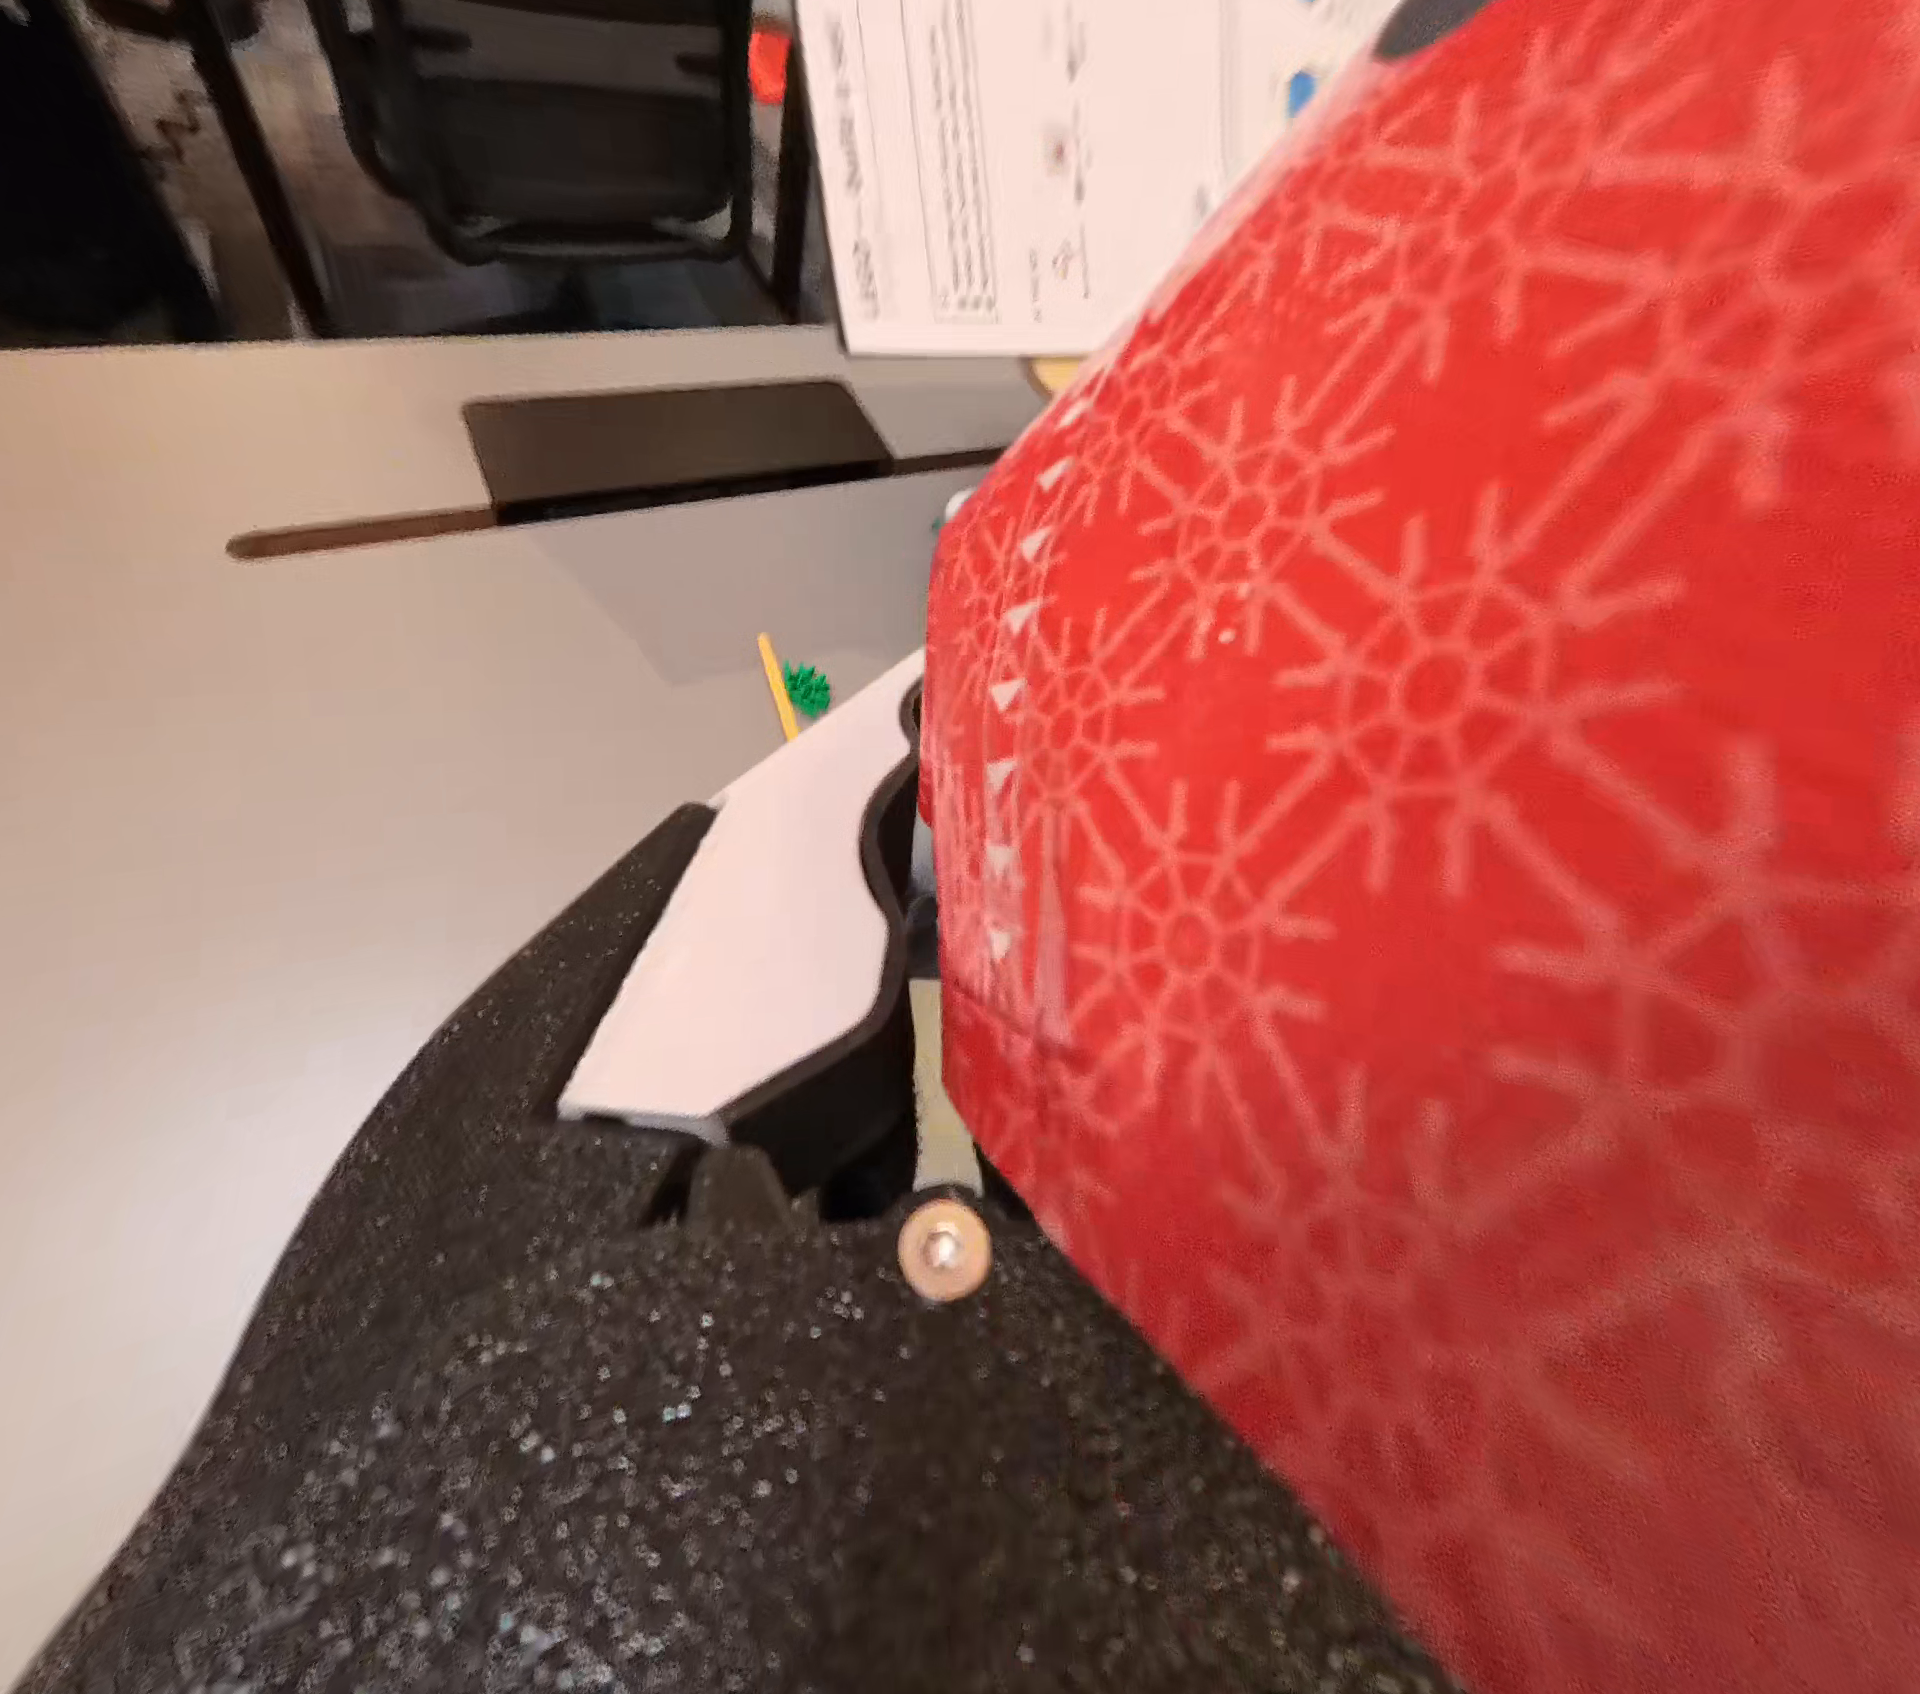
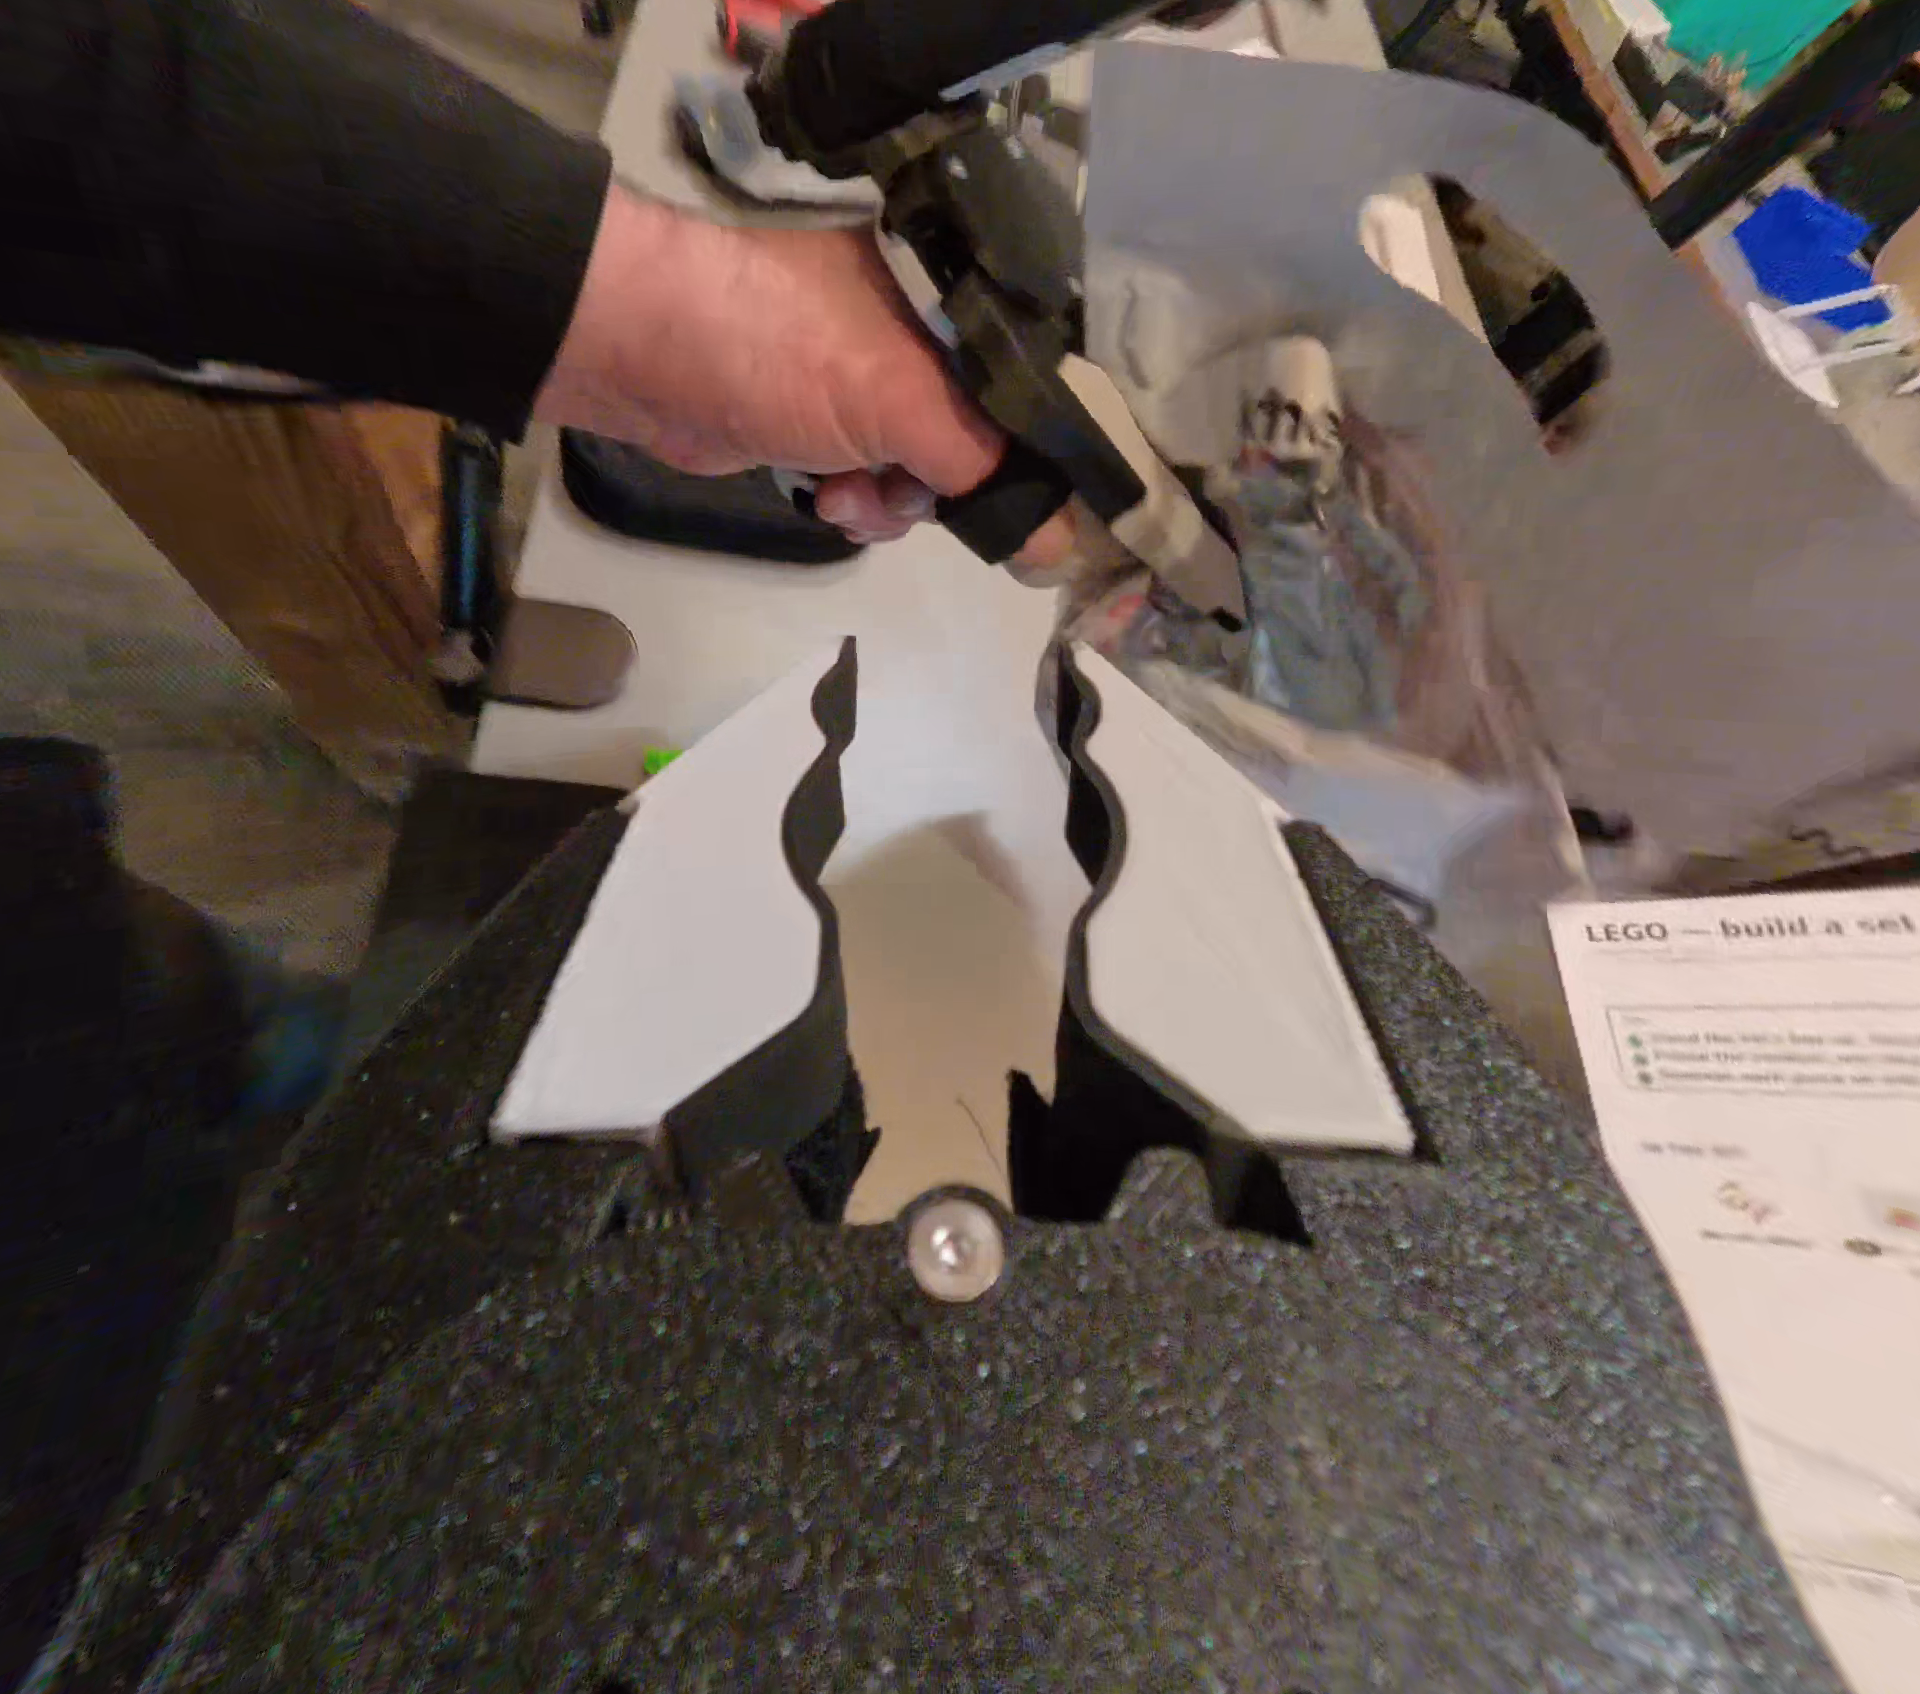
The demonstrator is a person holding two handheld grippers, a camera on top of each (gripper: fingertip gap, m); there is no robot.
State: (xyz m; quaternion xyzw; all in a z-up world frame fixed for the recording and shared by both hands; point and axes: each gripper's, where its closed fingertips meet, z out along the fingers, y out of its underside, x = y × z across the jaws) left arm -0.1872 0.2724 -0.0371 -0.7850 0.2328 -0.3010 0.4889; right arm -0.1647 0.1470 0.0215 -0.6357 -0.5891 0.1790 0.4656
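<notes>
A red bag with a white snowflake pattern point(image 1: 1455, 709) fills the right of the left wrist view. My left gripper point(image 1: 925, 709) is shut on its edge. Only the white left finger point(image 1: 769, 917) shows there; the other is hidden behind the bag. In the right wrist view a hand point(image 2: 748, 356) holds the left gripper point(image 2: 1174, 522), which clamps the bag's grey side point(image 2: 1558, 605) with its cut-out handle. Something dark and blurred shows in the bag. My right gripper point(image 2: 961, 657) is open and empty, just in front of the bag over the grey table point(image 2: 582, 709).
A small green spiky piece point(image 1: 805, 688) and a thin yellow stick point(image 1: 777, 688) lie on the table point(image 1: 312, 761). A printed sheet point(image 1: 987, 86) lies beside the bag, also at the right point(image 2: 1766, 1229). A black pouch point(image 2: 707, 512), a black chair point(image 1: 540, 34) and a wooden cabinet point(image 2: 312, 553) stand around. The grippers' ends are close to 15 cm from one another.
</notes>
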